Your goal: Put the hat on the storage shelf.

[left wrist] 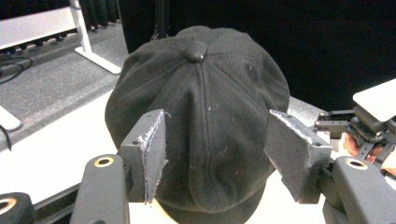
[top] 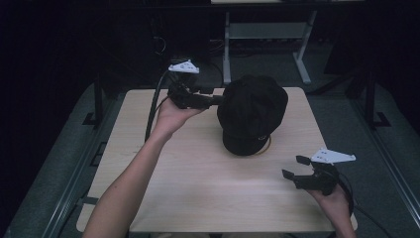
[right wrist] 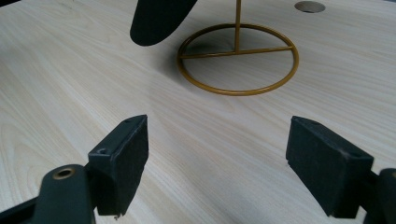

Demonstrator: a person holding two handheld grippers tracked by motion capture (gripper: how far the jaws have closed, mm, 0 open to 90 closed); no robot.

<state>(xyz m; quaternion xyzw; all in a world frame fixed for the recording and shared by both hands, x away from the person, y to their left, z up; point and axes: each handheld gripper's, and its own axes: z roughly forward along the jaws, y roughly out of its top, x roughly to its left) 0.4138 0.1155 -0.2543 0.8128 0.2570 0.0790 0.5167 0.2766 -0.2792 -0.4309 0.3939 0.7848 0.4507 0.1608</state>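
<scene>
The cap point(top: 252, 111) sat on a gold stand point(right wrist: 238, 58) near the table's point(top: 208, 193) far edge. The left gripper point(top: 214, 100), jaws spread, needed centring before pinching; the right gripper point(top: 293, 167) waited spread, empty.

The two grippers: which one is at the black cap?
The left gripper, at the cap's side with open jaws. The right gripper is apart, low over the bare table.
</scene>
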